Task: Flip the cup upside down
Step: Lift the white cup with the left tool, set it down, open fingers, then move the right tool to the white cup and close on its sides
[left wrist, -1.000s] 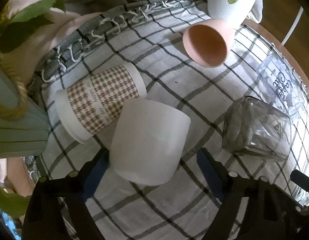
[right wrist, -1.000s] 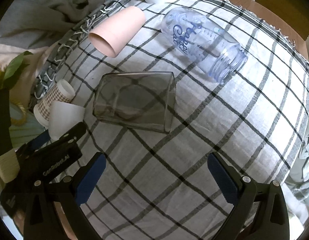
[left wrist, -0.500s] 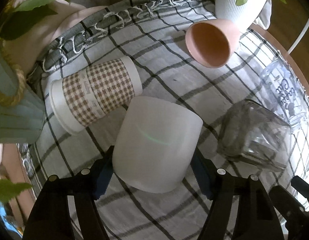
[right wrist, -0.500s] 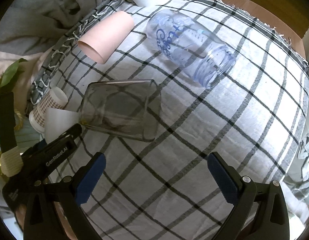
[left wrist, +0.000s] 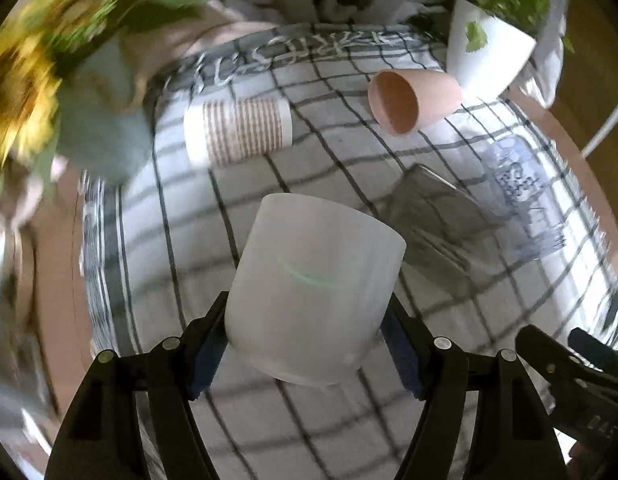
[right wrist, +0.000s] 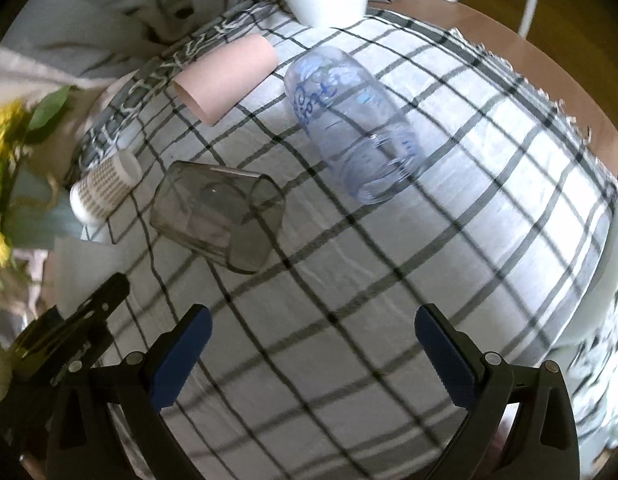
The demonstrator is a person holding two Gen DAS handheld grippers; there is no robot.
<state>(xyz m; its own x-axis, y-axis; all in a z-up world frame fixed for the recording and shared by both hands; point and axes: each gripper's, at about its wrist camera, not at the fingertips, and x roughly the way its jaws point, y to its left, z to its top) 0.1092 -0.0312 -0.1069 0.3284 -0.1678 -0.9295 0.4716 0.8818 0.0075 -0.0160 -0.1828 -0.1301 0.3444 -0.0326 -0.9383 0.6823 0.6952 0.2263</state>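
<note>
A frosted white cup (left wrist: 315, 286) sits between my left gripper's blue pads (left wrist: 201, 356), which press on its sides. My left gripper (left wrist: 305, 344) is shut on it and holds it above the checked cloth (left wrist: 329, 168), its closed end pointing away. In the right wrist view the cup (right wrist: 87, 268) shows at the left edge beside the left gripper's black finger. My right gripper (right wrist: 313, 344) is open and empty above the cloth (right wrist: 449, 240).
Lying on the cloth: a checked paper cup (left wrist: 239, 130), a pink cup (left wrist: 413, 100), a smoky glass tumbler (right wrist: 217, 216) and a clear printed bottle (right wrist: 349, 120). A white plant pot (left wrist: 487, 54) stands at the back. Sunflowers (left wrist: 25, 76) in a pale vase are at left.
My left gripper has closed on the white cup and lifted it off the cloth, away from the paper cup. The view has swung and is blurred. The right gripper has moved slightly.
</note>
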